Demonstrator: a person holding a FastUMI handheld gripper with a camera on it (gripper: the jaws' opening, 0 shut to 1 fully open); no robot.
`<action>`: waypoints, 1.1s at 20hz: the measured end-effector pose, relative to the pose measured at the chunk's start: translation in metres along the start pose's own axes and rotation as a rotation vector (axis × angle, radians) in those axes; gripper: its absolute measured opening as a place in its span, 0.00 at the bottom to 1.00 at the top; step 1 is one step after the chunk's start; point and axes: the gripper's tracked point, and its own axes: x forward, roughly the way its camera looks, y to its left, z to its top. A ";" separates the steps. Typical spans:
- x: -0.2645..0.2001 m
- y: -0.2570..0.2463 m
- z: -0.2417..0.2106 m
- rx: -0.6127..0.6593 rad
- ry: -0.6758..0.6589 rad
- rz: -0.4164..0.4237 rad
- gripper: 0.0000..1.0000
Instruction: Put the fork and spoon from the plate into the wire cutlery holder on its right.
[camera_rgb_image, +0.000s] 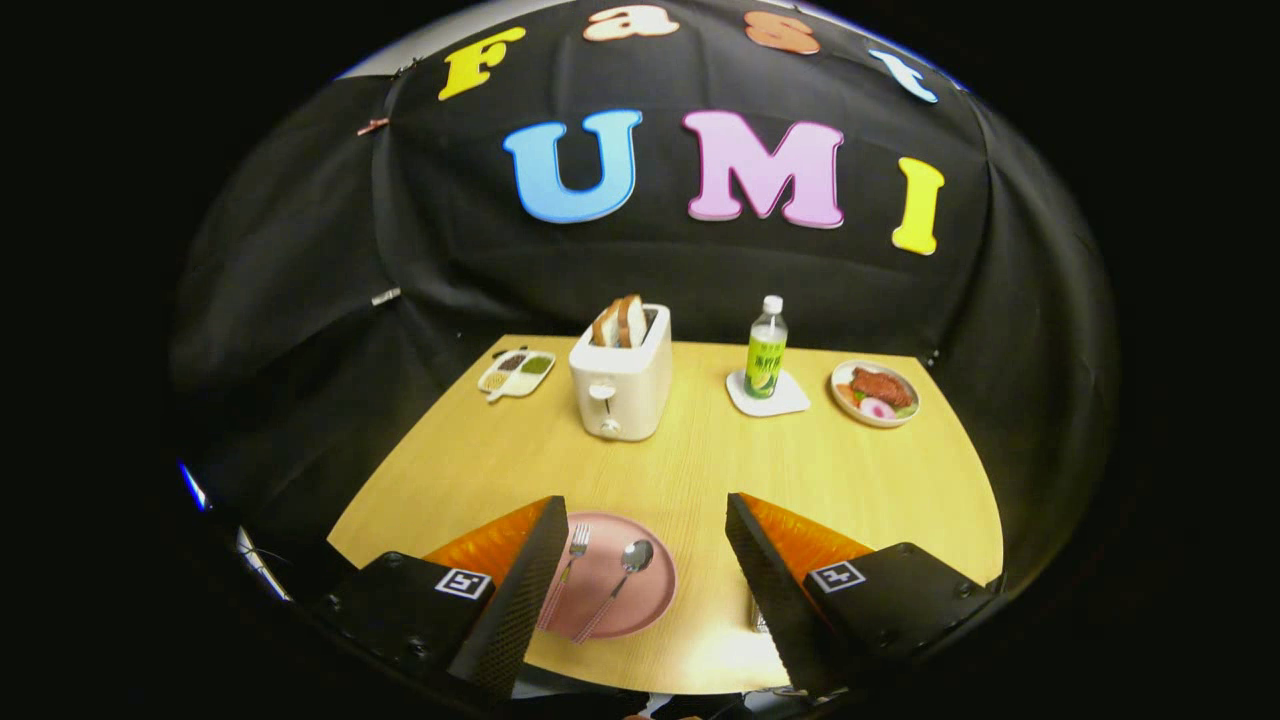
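The gripper (645, 540) is open wide and holds nothing. Between its two fingers, closer to the left one, a pink plate (640, 610) sits on the wooden bench (700, 470). A fork (570, 565) and a spoon (622, 580) lie side by side on the plate, the fork on the left. A bit of the wire cutlery holder (759, 620) peeks out at 3 o'clock from the plate, mostly hidden by the right finger. Far beyond the fingers, at 12 o'clock, stands a toaster (622, 385) with bread in it. A bottle (767, 350) on a white coaster stands at 1 o'clock.
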 end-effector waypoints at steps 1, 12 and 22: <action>0.010 0.004 -0.016 -0.011 0.061 0.006 0.99; 0.078 0.027 -0.131 -0.026 0.436 0.014 0.79; 0.096 0.036 -0.187 0.026 0.619 0.003 0.65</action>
